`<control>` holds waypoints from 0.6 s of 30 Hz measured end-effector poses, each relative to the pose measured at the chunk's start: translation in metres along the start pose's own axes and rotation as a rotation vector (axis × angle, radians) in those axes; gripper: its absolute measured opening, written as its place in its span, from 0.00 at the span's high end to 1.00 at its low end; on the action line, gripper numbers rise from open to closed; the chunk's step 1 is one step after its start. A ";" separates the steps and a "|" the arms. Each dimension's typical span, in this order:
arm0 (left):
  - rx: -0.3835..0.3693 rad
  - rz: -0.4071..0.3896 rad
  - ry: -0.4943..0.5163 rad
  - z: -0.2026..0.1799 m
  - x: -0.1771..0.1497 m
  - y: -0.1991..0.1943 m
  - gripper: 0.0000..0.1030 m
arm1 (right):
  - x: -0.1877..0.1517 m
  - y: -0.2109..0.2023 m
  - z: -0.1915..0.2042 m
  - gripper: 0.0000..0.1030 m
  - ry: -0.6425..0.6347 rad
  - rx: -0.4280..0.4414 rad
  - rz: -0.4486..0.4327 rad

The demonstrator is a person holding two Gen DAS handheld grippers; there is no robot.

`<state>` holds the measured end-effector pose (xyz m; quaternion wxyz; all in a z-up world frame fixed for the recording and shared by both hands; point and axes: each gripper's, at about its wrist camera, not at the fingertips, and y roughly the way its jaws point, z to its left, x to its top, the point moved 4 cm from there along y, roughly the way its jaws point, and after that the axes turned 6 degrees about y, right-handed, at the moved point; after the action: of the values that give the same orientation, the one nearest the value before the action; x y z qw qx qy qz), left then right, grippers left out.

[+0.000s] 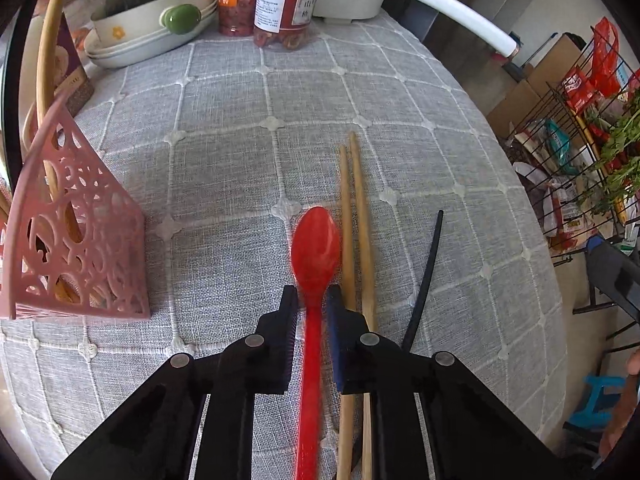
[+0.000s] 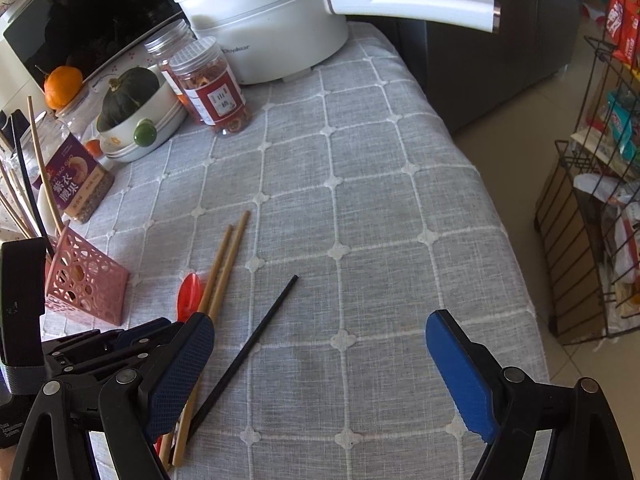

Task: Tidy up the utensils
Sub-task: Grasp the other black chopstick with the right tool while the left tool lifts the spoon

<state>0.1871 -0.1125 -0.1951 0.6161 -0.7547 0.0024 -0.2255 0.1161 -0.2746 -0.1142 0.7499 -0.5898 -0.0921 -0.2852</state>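
Fingers of the left gripper [image 1: 313,308] sit on either side of the red spoon [image 1: 314,280], at the neck just behind the bowl, and appear closed onto the handle; whether the pads truly press it or merely flank it is hard to say, and slight blur on the spoon hints at motion. Right beside the spoon lie the wooden chopsticks [image 1: 356,232], their shafts passing under the right-hand finger, so the squeeze should stay narrow and centred on the handle to avoid dragging them along. My judgement is that the step in hand is picking the spoon up for the pink holder [image 1: 76,248], which stands off to the left on the grey checked tablecloth [image 1: 240,140] and already has sticks standing in it. A straight lift first, then a swing left and a tilt to vertical, would suit; a neck grip leaves a long handle free, so it may pivot if held loosely.

The spoon's long axis runs along the gripper's own forward line, bowl pointing away toward the jars, handle trailing back beneath the camera. The chopsticks lie almost parallel to it, and the black chopstick [image 2: 248,352] angles off to the right.

The right gripper [image 2: 320,372] hovers over the cloth with its jaws spread wide, holding nothing.
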 end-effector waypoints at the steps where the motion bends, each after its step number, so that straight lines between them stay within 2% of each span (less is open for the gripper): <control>1: 0.005 -0.006 -0.008 0.001 0.000 0.001 0.89 | 0.000 0.001 -0.001 0.12 0.001 -0.002 0.004; 7: 0.007 -0.054 -0.012 0.003 0.001 -0.012 0.90 | -0.002 0.006 -0.005 0.12 0.015 -0.005 0.031; 12: -0.022 -0.151 -0.025 0.003 0.000 -0.048 0.90 | -0.005 0.014 -0.006 0.12 0.039 -0.003 0.062; 18: -0.040 -0.277 -0.003 0.005 -0.010 -0.098 0.90 | -0.011 0.039 0.004 0.12 0.062 0.003 0.144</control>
<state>0.1534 -0.0815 -0.1081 0.5639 -0.7603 -0.0984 -0.3071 0.1287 -0.2622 -0.1511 0.7717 -0.5849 -0.0267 -0.2484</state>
